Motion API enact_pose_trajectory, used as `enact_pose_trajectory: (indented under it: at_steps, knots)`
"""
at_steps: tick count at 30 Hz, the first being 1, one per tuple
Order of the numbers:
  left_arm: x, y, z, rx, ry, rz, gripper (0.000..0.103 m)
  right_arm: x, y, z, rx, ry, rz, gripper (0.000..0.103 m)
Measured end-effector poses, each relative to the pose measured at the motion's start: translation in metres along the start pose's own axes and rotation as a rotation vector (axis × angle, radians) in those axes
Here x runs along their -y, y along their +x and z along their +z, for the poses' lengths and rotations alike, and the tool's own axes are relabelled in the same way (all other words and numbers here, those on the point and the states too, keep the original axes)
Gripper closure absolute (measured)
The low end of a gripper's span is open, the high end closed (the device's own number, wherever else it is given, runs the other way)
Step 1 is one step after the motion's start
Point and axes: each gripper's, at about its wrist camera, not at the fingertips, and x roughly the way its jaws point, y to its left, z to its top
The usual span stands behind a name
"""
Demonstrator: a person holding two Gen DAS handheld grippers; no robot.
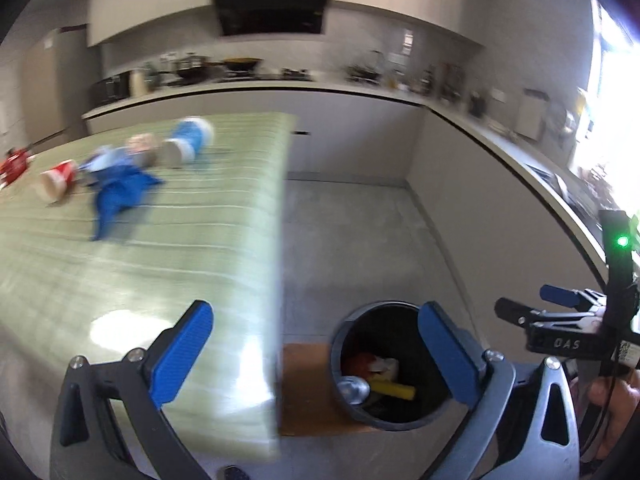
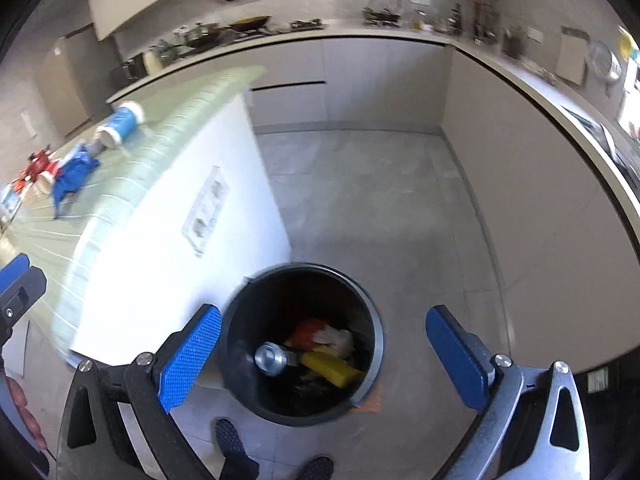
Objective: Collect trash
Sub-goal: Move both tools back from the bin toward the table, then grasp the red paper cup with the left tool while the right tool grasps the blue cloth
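Observation:
A black trash bin (image 2: pixel 372 320) stands on the floor beside the table; it also shows in the left wrist view (image 1: pixel 340 340). It holds a silver can (image 2: pixel 272 358), a yellow item (image 2: pixel 332 368) and red and white scraps. My right gripper (image 2: pixel 324 354) is open and empty above the bin. My left gripper (image 1: pixel 316 354) is open and empty over the table edge. On the green table (image 1: pixel 140 272) lie a blue-and-white cup (image 1: pixel 188 140), a red cup (image 1: pixel 58 180) and a blue cloth (image 1: pixel 120 192). The right gripper also shows in the left wrist view (image 1: pixel 520 312).
A kitchen counter (image 1: pixel 460 116) with pots and utensils curves along the back and right. The grey floor (image 2: pixel 380 200) lies between table and cabinets. A red object (image 1: pixel 14 164) sits at the table's far left. An orange mat (image 1: pixel 304 384) lies under the bin. The person's shoes (image 2: pixel 232 448) are below.

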Motion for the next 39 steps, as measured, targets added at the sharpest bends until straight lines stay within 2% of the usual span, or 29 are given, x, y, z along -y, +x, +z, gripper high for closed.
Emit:
enact_pose_trajectory:
  at_steps: [5,11,14,21,27,39]
  knots:
    - [-0.056,-0.013,-0.006,0.009,-0.075,0.126,0.000,-0.060,0.002,0.019,0.028,-0.069,0.069,0.000]
    - [-0.113,-0.033,-0.005,0.037,-0.140,0.210,0.000,-0.137,0.000,0.031,0.057,-0.157,0.146,0.000]
    - [-0.139,-0.039,-0.004,0.048,-0.157,0.230,0.000,-0.174,-0.002,0.035,0.071,-0.193,0.168,0.000]
    - [-0.202,-0.040,0.000,0.061,-0.187,0.240,0.000,-0.241,-0.007,0.043,0.094,-0.228,0.175,0.000]
    - [-0.255,-0.030,0.011,0.050,-0.158,0.233,0.000,-0.304,0.000,0.059,0.107,-0.215,0.155,0.000]
    - [-0.357,0.002,0.038,0.034,-0.106,0.217,0.000,-0.410,0.041,0.094,0.138,-0.137,0.138,0.000]
